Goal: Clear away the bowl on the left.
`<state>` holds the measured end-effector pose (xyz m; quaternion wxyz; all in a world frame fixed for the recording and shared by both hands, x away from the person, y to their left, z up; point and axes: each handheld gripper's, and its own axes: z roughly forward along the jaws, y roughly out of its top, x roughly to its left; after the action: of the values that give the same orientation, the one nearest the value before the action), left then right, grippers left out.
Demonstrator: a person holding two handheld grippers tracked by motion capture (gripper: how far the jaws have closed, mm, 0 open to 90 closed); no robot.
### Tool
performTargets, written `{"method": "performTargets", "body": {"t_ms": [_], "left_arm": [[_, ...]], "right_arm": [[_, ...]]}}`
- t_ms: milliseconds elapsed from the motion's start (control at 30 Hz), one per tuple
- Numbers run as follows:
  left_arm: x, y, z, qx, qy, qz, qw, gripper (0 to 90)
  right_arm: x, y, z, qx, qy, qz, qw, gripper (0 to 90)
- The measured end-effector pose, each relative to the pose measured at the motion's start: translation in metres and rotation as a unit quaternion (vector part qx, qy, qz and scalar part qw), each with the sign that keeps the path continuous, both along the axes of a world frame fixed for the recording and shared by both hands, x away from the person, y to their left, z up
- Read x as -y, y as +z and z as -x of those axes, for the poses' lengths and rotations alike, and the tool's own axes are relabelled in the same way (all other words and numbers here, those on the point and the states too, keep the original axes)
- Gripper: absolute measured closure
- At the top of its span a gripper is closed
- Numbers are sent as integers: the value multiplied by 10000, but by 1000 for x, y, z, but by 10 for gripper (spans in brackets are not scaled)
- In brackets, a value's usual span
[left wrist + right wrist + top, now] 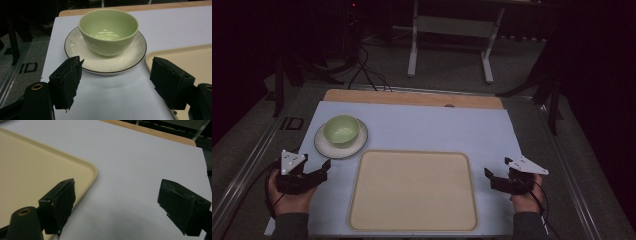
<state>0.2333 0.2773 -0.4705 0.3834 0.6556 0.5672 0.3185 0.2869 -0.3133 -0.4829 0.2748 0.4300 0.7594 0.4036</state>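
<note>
A pale green bowl (341, 129) stands upright on a white plate with a dark rim (325, 148) at the left of the white table mat. A cream tray (413, 190) lies empty in the middle near the front edge. My left gripper (323, 168) rests at the mat's left edge, just in front of the plate, open with nothing between its jaws. In the left gripper view the bowl (108, 31) and plate (105, 63) sit just beyond the left gripper (117, 75). My right gripper (488, 175) is open and empty to the right of the tray (37, 172); in its own view the right gripper (117, 202) points over bare mat.
The white mat (437, 127) covers a wooden tabletop whose bare strip (412, 97) shows at the back. A metal frame rail (247, 160) runs along the left side. Behind the table stand a white bench frame (452, 45) and floor cables (367, 75).
</note>
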Motion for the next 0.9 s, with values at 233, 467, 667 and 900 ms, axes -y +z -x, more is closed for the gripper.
{"method": "performTargets", "body": {"t_ms": [233, 467, 667, 900], "left_arm": [[-5, 0, 0, 14, 85, 136, 9999, 276], [-9, 2, -1, 45, 169, 327, 9993, 296], [-13, 8, -5, 84, 185, 308, 9993, 305], [-14, 15, -13, 120, 172, 252, 9995, 302]], "right_arm": [[-1, 0, 0, -13, 22, -12, 10000, 139], [-1, 0, 0, -12, 9, 1, 10000, 137], [-3, -2, -1, -61, -3, 23, 10000, 137], [-2, -3, 0, -63, -9, -3, 10000, 137]]}}
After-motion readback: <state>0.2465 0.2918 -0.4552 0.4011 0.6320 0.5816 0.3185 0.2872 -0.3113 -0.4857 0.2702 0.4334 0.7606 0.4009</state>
